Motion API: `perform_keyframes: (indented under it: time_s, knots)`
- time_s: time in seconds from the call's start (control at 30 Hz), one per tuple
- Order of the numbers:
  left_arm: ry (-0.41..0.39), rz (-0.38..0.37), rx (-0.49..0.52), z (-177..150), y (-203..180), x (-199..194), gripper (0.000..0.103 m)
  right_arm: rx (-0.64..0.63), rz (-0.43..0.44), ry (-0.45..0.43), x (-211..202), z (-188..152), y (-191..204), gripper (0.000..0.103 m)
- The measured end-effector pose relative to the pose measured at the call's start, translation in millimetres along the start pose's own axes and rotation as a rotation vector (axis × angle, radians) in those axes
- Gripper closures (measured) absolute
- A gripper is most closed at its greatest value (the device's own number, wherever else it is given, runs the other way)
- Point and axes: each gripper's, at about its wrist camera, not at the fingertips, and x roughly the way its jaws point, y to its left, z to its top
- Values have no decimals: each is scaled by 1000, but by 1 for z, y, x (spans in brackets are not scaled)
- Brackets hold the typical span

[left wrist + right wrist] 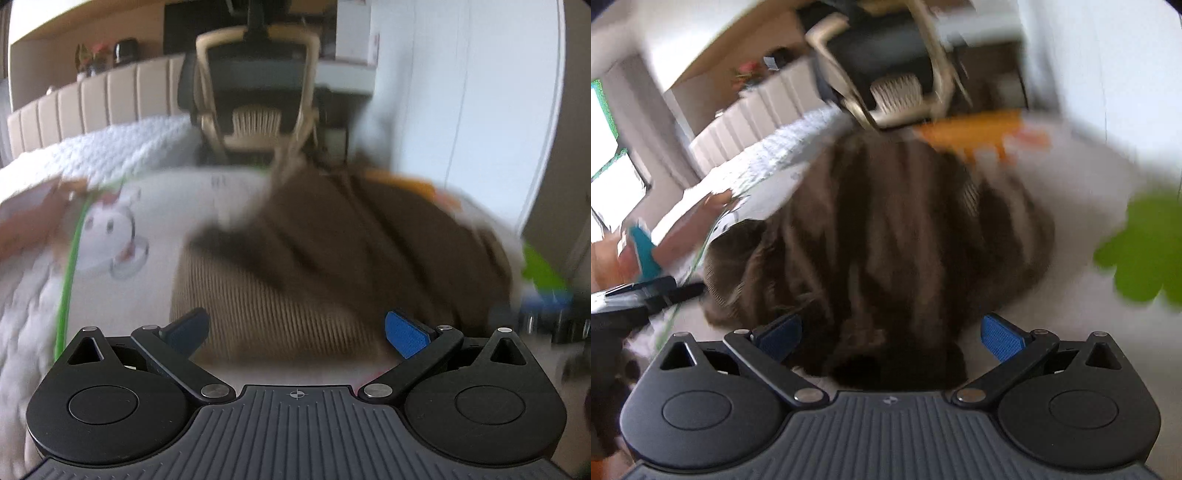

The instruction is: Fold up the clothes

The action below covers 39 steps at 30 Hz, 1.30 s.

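A brown ribbed garment [332, 251] lies rumpled on a white printed bed cover [166, 206]. My left gripper [297, 330] is open just above its near ribbed hem, with nothing between the blue pads [404, 334]. In the right wrist view the same brown garment [886, 236] fills the middle, blurred. My right gripper [892, 338] is open over its near edge and holds nothing. The other gripper [639, 291] shows at the left edge of that view.
An office chair [258, 92] stands beyond the bed, with a padded headboard [92, 99] to the left. The cover has green [1141, 251] and orange [975, 136] prints. A white wall [461, 92] is at the right. Both views are motion-blurred.
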Motion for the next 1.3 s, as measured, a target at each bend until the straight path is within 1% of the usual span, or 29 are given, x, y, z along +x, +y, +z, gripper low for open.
perform_keyframes:
  time_s: [0.07,0.13,0.2,0.23,0.3,0.33,0.37,0.4,0.43,0.5,0.53,0.57,0.63,0.7,0.73,0.77,0.8,0.87,0.9,0.97,1.07,1.17,1.23,1.27,1.3]
  knots:
    - [-6,-15,2,20,8,21,0,44,38,-4,6,0,-12,0]
    - [54,-66,4,35,22,53,0,47,50,0,8,-1,-15,0]
    - [117,-126,-4,43,31,79,0,52,53,-8,7,-4,-17,0]
    - [132,-148,-6,46,35,88,0,25,41,6,9,-3,-13,0]
    - [88,-162,14,55,38,90,0,-34,18,41,12,-1,-5,0]
    - [60,-167,27,60,40,90,0,-70,20,73,13,5,-1,0]
    - [42,-172,34,65,43,91,0,-90,50,72,11,14,2,0]
    - [38,-176,36,71,47,92,0,-121,77,32,6,25,6,0]
    - [37,-177,37,76,52,94,0,-176,78,-29,0,37,12,0]
    - [46,-164,34,81,65,102,0,-283,44,-147,-3,65,23,0]
    - [58,-145,25,84,71,110,0,-303,40,-170,6,80,25,0]
    - [73,-149,13,86,78,118,0,-295,47,-162,22,96,24,0]
    - [120,-193,-45,83,92,138,0,-272,58,-143,58,125,20,0]
    - [183,-225,-97,70,102,160,0,-226,38,-116,102,142,14,0]
    - [209,-243,-116,63,105,169,0,-204,38,-96,123,147,11,0]
    - [220,-264,-127,57,106,172,0,-187,56,-66,139,147,8,0]
    - [222,-288,-135,52,104,172,0,-172,76,-39,151,146,6,0]
    - [230,-332,-140,43,101,169,0,-165,120,-2,157,135,10,0]
    - [242,-347,-123,40,96,164,0,-201,127,-2,154,126,15,0]
    - [265,-373,-97,33,87,152,0,-277,145,24,139,106,25,0]
    - [284,-396,-27,13,71,122,0,-312,173,69,106,71,24,0]
    - [313,-447,25,-13,62,87,0,-359,164,92,67,30,23,0]
    - [329,-468,12,-30,62,67,0,-386,135,85,45,3,24,0]
    - [329,-467,-2,-38,63,58,0,-390,117,78,38,-5,24,0]
    - [315,-451,-27,-45,65,52,0,-389,101,65,35,-13,26,0]
